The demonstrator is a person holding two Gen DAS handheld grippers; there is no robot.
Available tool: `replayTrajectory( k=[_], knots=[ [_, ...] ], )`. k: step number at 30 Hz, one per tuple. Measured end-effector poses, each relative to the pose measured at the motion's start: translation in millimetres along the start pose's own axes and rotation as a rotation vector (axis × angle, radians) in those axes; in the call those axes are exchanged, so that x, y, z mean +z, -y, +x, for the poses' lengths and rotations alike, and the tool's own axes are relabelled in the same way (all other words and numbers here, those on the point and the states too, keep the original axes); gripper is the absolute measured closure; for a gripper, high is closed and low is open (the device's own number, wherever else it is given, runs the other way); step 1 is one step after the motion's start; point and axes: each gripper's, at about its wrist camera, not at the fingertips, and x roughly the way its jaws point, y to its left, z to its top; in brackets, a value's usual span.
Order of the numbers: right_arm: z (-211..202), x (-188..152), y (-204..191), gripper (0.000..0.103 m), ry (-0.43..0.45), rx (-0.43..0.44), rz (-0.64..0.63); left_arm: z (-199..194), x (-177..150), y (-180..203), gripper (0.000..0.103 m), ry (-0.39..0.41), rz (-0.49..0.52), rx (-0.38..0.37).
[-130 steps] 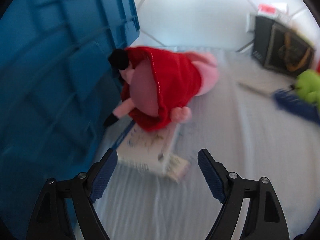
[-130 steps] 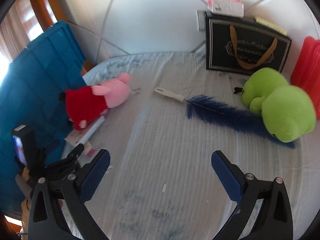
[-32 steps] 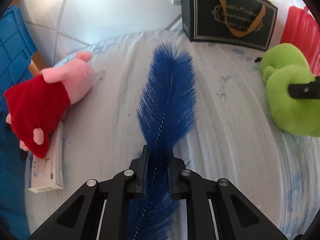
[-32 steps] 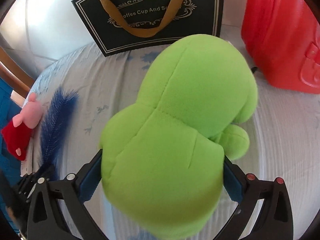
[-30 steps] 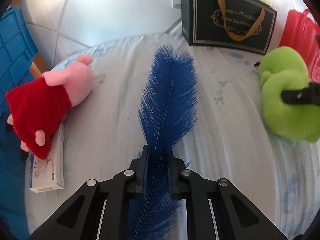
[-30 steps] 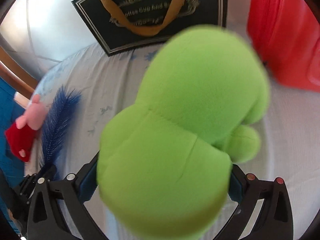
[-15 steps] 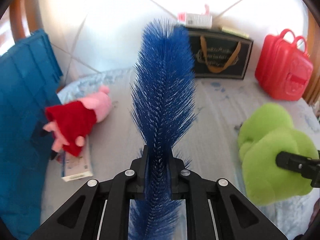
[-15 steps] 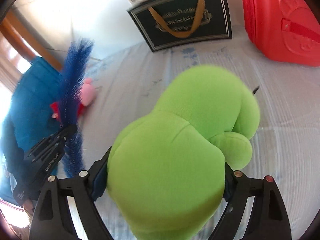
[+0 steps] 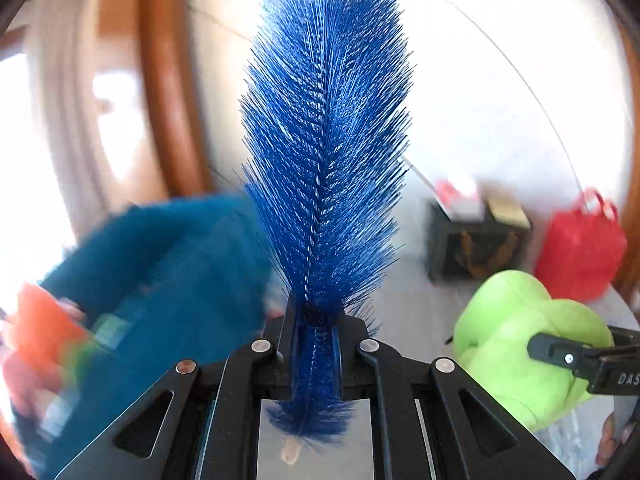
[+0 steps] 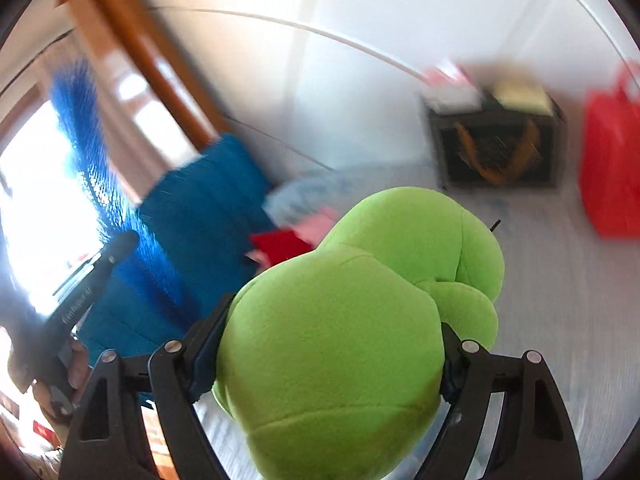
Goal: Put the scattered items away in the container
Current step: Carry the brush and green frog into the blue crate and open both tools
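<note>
My left gripper [image 9: 316,320] is shut on the blue bristle brush [image 9: 326,140], which stands upright in front of the camera, raised above the bed. The blue container [image 9: 160,280] is blurred at the lower left. My right gripper [image 10: 324,344] is shut on the green plush toy [image 10: 352,328] and holds it up over the bed; it also shows in the left wrist view [image 9: 520,344]. The blue container [image 10: 200,224] lies left of the plush, with the pink and red plush pig [image 10: 292,240] beside it. The brush [image 10: 96,160] and left gripper show at the far left.
A black gift bag [image 10: 500,152] and a red case [image 10: 608,168] stand at the back of the bed by the white wall. A wooden frame [image 10: 140,60] and a bright window are at the left. Blurred orange items [image 9: 40,332] show at the far left.
Both grippers have lifted and swung left toward the blue container with their loads. The views are now blurred and look higher, at the wall and window.
</note>
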Motion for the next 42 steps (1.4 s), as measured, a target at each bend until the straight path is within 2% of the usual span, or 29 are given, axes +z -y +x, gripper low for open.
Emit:
replayTrajectory(
  k=[5, 11, 15, 19, 23, 25, 31, 33, 34, 36, 39, 42],
  knots=[
    [14, 65, -103, 0.021, 0.080, 0.084, -0.158, -26, 62, -92, 0.091, 0.098, -0.052, 0.108],
    [65, 132, -241, 0.021, 0.148, 0.174, -0.313, -30, 103, -215, 0.089, 0.123, -0.141, 0.160],
    [111, 158, -316, 0.021, 0.127, 0.223, -0.354, -14, 116, -281, 0.088, 0.091, -0.165, 0.179],
    [164, 172, -367, 0.021, 0.085, 0.214, -0.367, 17, 117, -329, 0.090, 0.036, -0.171, 0.176],
    [206, 178, -395, 0.021, 0.040, 0.163, -0.378, 63, 107, -357, 0.090, -0.062, -0.180, 0.111],
    [224, 178, -401, 0.021, 0.024, 0.128, -0.379, 80, 102, -357, 0.089, -0.095, -0.169, 0.101],
    [264, 178, -408, 0.022, -0.017, 0.037, -0.402, 127, 85, -360, 0.075, -0.205, -0.168, 0.077],
    [274, 181, -408, 0.039, -0.017, 0.004, -0.418, 134, 81, -358, 0.067, -0.230, -0.164, 0.074],
    [277, 183, -408, 0.043, -0.019, 0.003, -0.418, 134, 80, -358, 0.064, -0.235, -0.157, 0.077],
    [281, 187, -411, 0.043, -0.029, -0.011, -0.421, 135, 81, -357, 0.046, -0.229, -0.150, 0.094],
    [284, 188, -408, 0.043, -0.039, -0.038, -0.427, 132, 83, -355, 0.034, -0.214, -0.167, 0.095],
    [287, 187, -404, 0.043, -0.049, -0.052, -0.432, 130, 82, -350, 0.029, -0.209, -0.159, 0.097]
  ],
)
